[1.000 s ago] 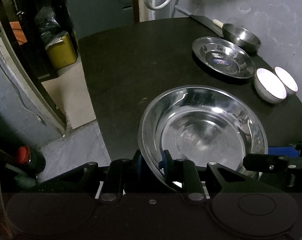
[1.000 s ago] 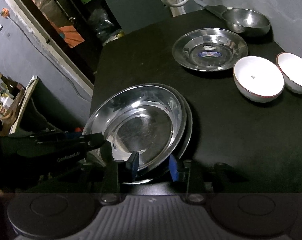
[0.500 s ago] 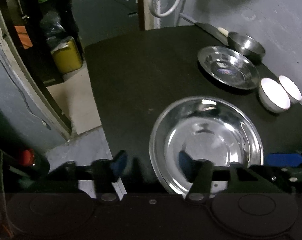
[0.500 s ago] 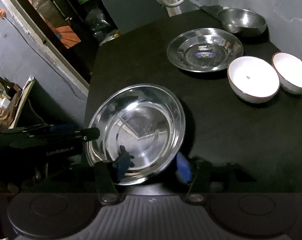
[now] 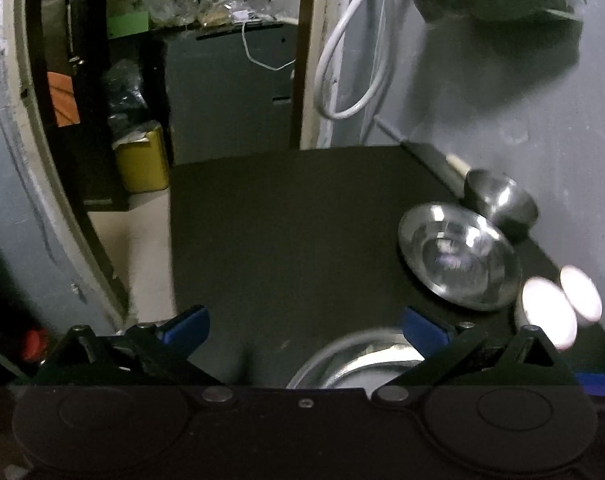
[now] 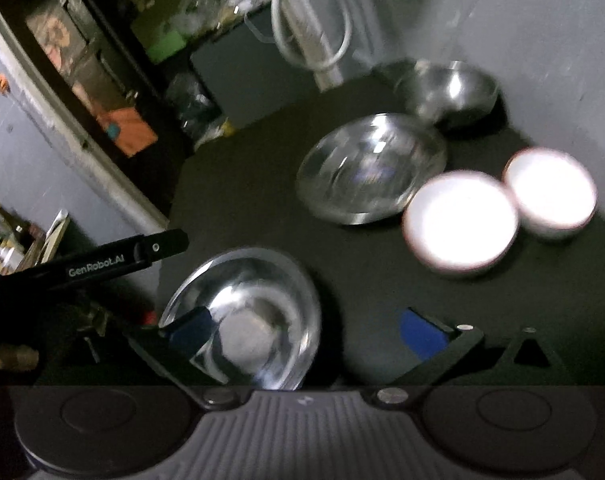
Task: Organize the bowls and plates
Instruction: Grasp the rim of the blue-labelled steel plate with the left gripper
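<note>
Left gripper (image 5: 305, 326): jaws spread wide, holding nothing, above the near edge of the black worktop (image 5: 286, 232).
Right gripper (image 6: 305, 332): jaws also wide and empty; its left finger overlaps the near plate in the picture, but I cannot tell whether it touches it.
Near plate (image 6: 246, 316): a large steel plate flat on the worktop at lower left of the right wrist view, only its rim showing at the bottom of the left one. Whether a second plate lies under it cannot be told.
Far plate (image 6: 370, 168): one smaller steel plate at centre right, apart from the near one, probably awaiting stacking.
Steel bowl (image 6: 452, 90): one, at upper right, just behind the far plate near the wall.
White bowls (image 6: 460, 220): two, side by side at right, seemingly grouped by kind.
Count: two plates seen, three bowls.
Judgement: with both grippers free, the near plate looks set down.
</note>
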Motion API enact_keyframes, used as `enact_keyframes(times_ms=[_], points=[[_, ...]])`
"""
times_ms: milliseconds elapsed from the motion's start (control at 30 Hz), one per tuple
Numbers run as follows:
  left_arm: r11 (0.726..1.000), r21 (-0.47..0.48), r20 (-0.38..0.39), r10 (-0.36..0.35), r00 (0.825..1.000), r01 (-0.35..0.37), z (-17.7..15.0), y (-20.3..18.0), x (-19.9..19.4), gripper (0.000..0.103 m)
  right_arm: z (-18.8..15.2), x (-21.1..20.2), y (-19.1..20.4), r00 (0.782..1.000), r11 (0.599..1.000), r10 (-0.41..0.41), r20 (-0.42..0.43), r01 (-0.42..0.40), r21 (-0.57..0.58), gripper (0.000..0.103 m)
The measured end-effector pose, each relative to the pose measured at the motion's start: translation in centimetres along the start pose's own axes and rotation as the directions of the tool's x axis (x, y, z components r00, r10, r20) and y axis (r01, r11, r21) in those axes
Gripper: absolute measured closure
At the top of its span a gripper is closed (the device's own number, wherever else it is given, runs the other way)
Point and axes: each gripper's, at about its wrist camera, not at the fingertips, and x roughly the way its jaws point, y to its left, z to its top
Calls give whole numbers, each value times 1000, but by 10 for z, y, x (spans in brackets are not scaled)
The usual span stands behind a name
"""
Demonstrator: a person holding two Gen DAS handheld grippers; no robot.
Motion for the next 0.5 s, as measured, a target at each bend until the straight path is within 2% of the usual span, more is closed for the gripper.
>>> enact_keyframes(times_ms=[233, 400, 500], points=[[998, -48, 33, -31, 999, 32, 30, -23, 43, 1, 37, 15, -28, 989, 992, -118, 85, 121, -31, 0], [997, 30, -9, -77, 997, 77, 44, -45, 78, 1, 65, 41, -45, 975, 977, -198, 98, 204, -56, 0], [994, 33, -44, -101, 994, 102, 48, -53, 94, 1, 74, 57, -51, 968, 965, -235, 92, 244, -95, 0]])
